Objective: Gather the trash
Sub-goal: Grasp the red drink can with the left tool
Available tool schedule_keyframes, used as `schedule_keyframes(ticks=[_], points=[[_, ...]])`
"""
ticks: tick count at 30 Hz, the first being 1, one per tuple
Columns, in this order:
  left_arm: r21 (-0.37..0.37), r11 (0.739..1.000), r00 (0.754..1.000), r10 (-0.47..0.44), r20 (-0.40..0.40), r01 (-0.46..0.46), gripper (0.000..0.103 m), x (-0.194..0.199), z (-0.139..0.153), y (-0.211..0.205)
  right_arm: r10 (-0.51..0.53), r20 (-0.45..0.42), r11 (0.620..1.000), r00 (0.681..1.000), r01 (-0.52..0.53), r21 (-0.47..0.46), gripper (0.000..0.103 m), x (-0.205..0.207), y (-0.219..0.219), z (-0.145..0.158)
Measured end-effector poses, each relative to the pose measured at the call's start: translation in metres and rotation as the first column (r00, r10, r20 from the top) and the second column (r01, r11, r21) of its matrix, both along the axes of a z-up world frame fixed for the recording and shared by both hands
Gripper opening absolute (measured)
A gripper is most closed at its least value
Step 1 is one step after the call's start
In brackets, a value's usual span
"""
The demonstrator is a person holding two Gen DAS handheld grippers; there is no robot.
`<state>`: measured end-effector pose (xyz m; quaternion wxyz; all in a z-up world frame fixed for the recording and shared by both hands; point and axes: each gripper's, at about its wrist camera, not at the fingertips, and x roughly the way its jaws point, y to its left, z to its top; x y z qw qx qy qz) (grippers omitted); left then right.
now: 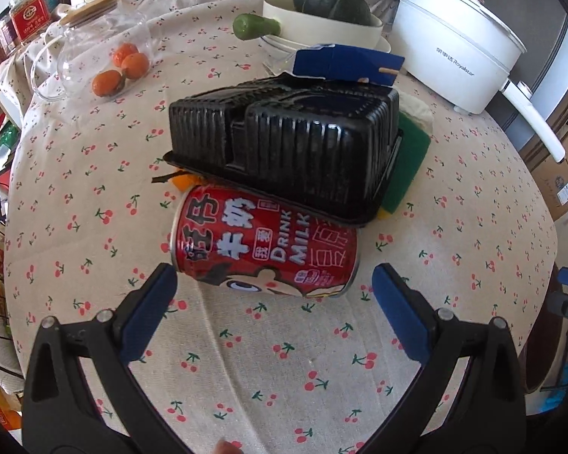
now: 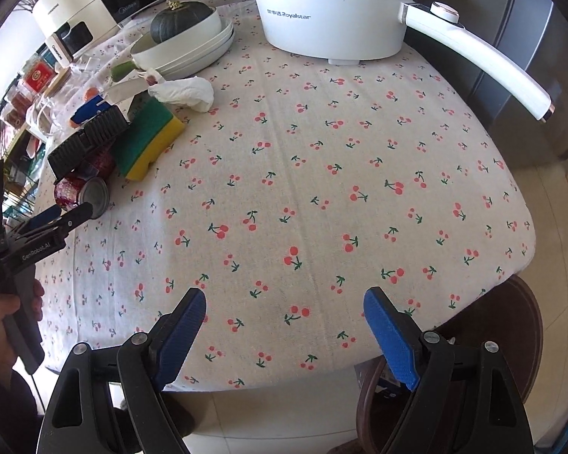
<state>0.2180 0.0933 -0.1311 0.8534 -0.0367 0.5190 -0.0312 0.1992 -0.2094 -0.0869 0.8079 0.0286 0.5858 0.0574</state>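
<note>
A red milk can (image 1: 263,246) lies on its side on the cherry-print tablecloth, partly under an upturned black plastic food tray (image 1: 284,143). My left gripper (image 1: 274,287) is open, its blue pads on either side of the can's near edge, not touching it. A blue carton (image 1: 348,62) lies behind the tray. In the right wrist view the can (image 2: 83,193), the tray (image 2: 87,140), a crumpled white tissue (image 2: 185,92) and the left gripper (image 2: 68,213) show at the left. My right gripper (image 2: 284,302) is open and empty over bare cloth near the table's front edge.
A green-and-yellow sponge (image 2: 147,140) lies beside the tray. A white electric pot (image 2: 333,11) with a long handle stands at the back. Bowls with a dark squash (image 1: 333,3), a glass jar (image 1: 91,49) and small oranges (image 1: 121,68) stand behind. A dark stool (image 2: 511,333) is below the table's edge.
</note>
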Motion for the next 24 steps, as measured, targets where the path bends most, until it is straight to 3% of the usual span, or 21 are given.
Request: schedule_keyframes(ticks=[7, 11, 16, 20, 24], points=[[-0.068, 0.998, 1.0, -0.001, 0.023, 0.002, 0.093, -0.002, 0.003, 0.007, -0.016, -0.004, 0.999, 1.0, 0.015, -0.03, 0.087, -0.005, -0.005, -0.005], [-0.07, 0.997, 1.0, -0.009, 0.009, 0.01, 0.089, -0.013, 0.011, 0.008, -0.02, 0.003, 0.999, 1.0, 0.02, -0.04, 0.087, -0.011, -0.004, -0.004], [-0.157, 0.986, 0.998, 0.052, -0.037, -0.058, 0.089, -0.038, 0.025, 0.028, -0.011, 0.009, 1.0, 1.0, 0.011, -0.024, 0.087, -0.017, 0.006, 0.0], [-0.171, 0.983, 0.998, 0.069, -0.015, -0.07, 0.089, -0.053, 0.036, 0.042, -0.013, 0.032, 0.998, 0.999, 0.011, 0.054, 0.087, -0.007, 0.026, 0.018], [-0.163, 0.979, 0.992, 0.122, 0.011, -0.118, 0.089, -0.06, 0.049, 0.059, 0.018, 0.072, 0.997, 0.997, -0.023, 0.068, 0.087, 0.02, 0.065, 0.044]])
